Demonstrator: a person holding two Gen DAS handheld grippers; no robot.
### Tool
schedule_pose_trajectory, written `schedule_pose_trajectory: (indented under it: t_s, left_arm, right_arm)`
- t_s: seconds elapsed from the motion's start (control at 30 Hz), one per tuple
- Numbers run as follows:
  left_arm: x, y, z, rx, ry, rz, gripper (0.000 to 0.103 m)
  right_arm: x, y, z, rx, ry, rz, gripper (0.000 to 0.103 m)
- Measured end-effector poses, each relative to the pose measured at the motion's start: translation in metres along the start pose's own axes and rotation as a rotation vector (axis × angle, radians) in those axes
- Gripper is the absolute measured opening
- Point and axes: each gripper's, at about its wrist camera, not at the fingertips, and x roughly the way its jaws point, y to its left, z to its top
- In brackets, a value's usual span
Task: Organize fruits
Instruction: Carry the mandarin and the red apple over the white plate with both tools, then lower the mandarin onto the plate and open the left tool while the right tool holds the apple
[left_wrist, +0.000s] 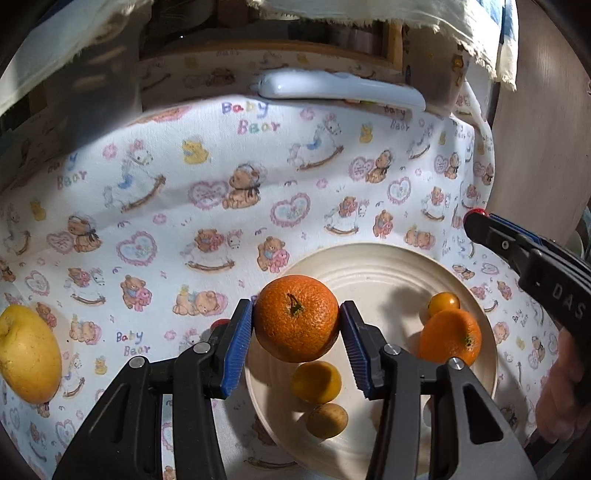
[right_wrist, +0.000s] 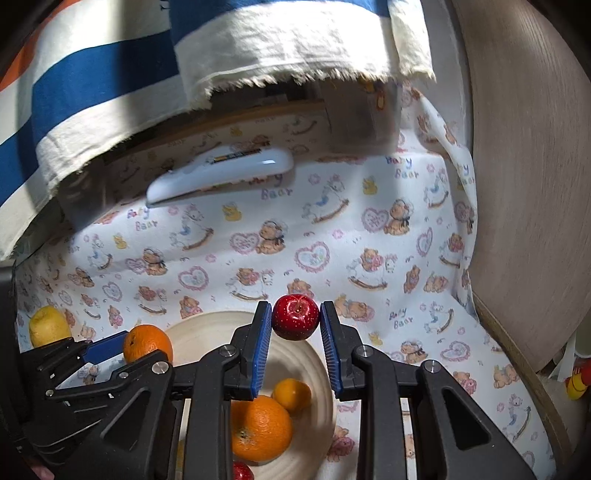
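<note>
Black hand-held gripper (left_wrist: 296, 334), ribbed blue pads (left_wrist: 236, 347)

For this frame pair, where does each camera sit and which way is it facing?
Left wrist: rides the left gripper, looking forward and down over the plate; its jaws clamp an orange; the right gripper shows at the right edge.
Right wrist: rides the right gripper, angled down at the plate's far rim; its jaws clamp a red apple; the left gripper shows at lower left.
Shared: plate, bear-print cloth, yellow fruit.

4 fruits (left_wrist: 450, 336) lie in the plate (left_wrist: 369, 266); pear (left_wrist: 27, 354) left.
</note>
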Motion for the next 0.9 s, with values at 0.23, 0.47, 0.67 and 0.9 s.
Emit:
schedule_pose_trajectory:
  t_s: [0.23, 0.47, 0.67, 0.9]
  left_arm:
    - [0.002, 0.004, -0.001, 0.008, 0.01, 0.007, 0.047]
    - [0.006, 0.006, -0.001, 0.011, 0.009, 0.014, 0.047]
    - [0.012, 0.005, -0.004, 0.03, 0.021, 0.004, 0.047]
    - [0.012, 0.003, -0.005, 0.04, 0.021, 0.008, 0.048]
  right_arm:
    - [0.018, -0.005, -0.006, 0.0, 0.085, -0.002, 0.028]
    - [0.027, -0.007, -0.009, 0.004, 0.173, -0.024, 0.028]
    - [0.035, -0.009, -0.01, -0.009, 0.212, -0.058, 0.028]
    - [0.037, -0.007, -0.009, -0.02, 0.238, -0.078, 0.028]
